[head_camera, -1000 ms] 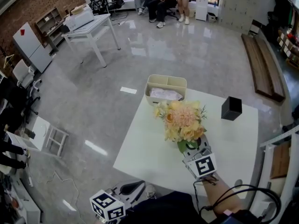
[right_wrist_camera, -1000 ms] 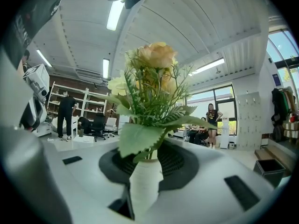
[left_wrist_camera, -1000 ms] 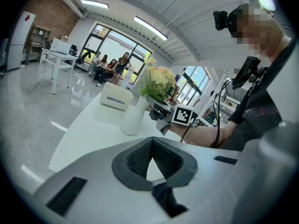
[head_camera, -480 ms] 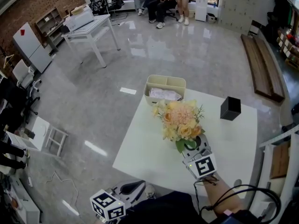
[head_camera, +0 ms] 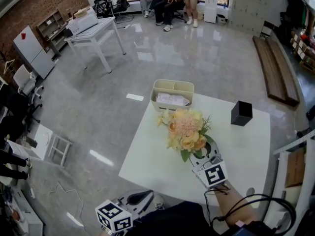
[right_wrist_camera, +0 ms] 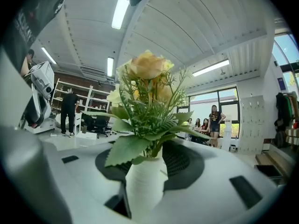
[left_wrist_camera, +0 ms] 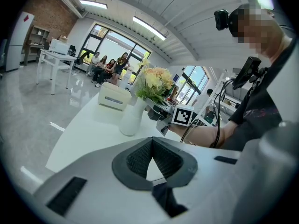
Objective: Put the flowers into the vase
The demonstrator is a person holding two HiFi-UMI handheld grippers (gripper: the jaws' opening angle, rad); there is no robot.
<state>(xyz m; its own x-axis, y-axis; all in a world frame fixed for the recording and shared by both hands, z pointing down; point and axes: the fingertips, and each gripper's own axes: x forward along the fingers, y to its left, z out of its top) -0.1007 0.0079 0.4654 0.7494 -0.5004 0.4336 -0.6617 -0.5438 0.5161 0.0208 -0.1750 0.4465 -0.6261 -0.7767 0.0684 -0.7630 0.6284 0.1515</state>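
White vase (left_wrist_camera: 131,118) holds peach and yellow flowers (head_camera: 186,129).

beige bin (head_camera: 173,86), black box (head_camera: 242,113) on white table (head_camera: 147,156)

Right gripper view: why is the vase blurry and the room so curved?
Right gripper view: the wide-angle lens bends the ceiling, and the vase sits too close to focus, while the flowers are sharper. Head view: window glare streaks the floor.

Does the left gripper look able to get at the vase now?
Probably yes: only bare table lies between the left gripper and the vase. The right gripper, whose jaws have just been opening with the vase between them, stands to one side of that path.
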